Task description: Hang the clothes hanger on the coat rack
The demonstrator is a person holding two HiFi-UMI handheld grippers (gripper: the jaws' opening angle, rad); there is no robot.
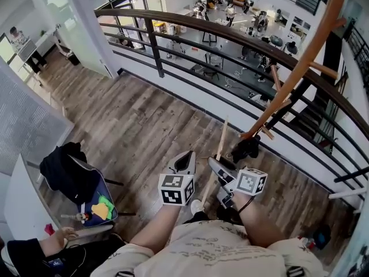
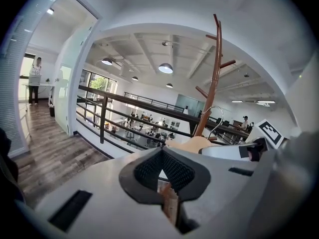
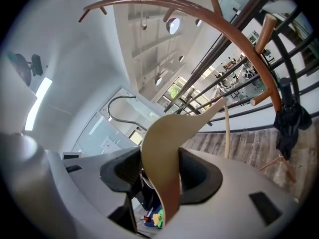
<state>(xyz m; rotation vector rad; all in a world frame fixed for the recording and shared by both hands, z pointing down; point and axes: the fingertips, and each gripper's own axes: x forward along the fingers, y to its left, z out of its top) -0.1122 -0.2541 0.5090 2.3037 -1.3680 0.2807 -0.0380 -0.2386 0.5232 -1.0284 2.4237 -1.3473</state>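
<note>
Left gripper [image 2: 162, 158] is pinched closed with nothing in it. Right gripper [image 3: 164, 171] is clamped tight on the wooden hanger [image 3: 159, 128], held up near the coat rack [image 1: 305, 62]. Head view only catches 1 thin edge of the hanger and cuts off the rack's top. Only the right gripper view shows the metal hook [image 3: 117, 106].
</note>
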